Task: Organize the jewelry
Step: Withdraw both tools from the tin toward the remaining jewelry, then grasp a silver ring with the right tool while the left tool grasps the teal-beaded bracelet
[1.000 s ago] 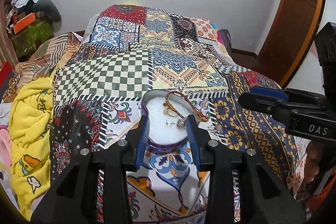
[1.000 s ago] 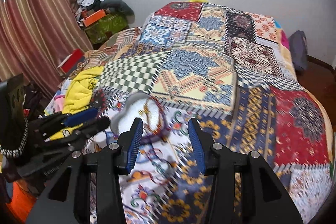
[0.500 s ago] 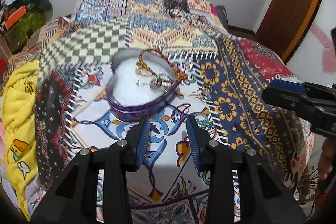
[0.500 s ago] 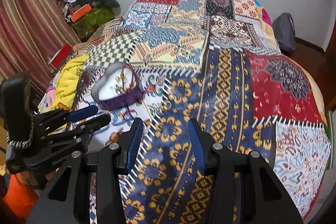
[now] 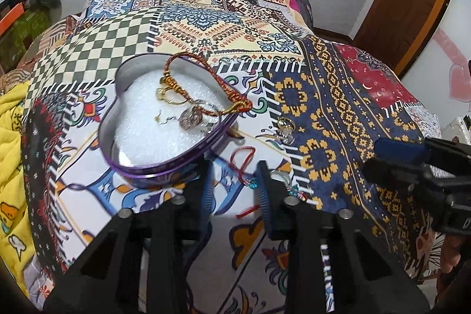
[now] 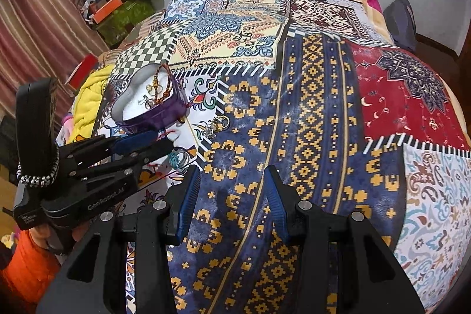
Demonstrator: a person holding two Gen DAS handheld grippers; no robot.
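White lettering is showing on the side of the left gripper in the right wrist view, reading roughly "GenRobot.AI"; a smaller white label is sitting on its rear block, too small to read, and nothing else legible is turning up anywhere

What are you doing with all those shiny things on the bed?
A person holding a claw in each hand is tidying jewelry into a purple heart-shaped tin on the patchwork bedspread. A braided bracelet and a few small pieces already sit in the tin. The left claw is open, right over a red string bracelet lying on the bedspread beside the tin. A few rings wait there too. The right claw is open and holding nothing.
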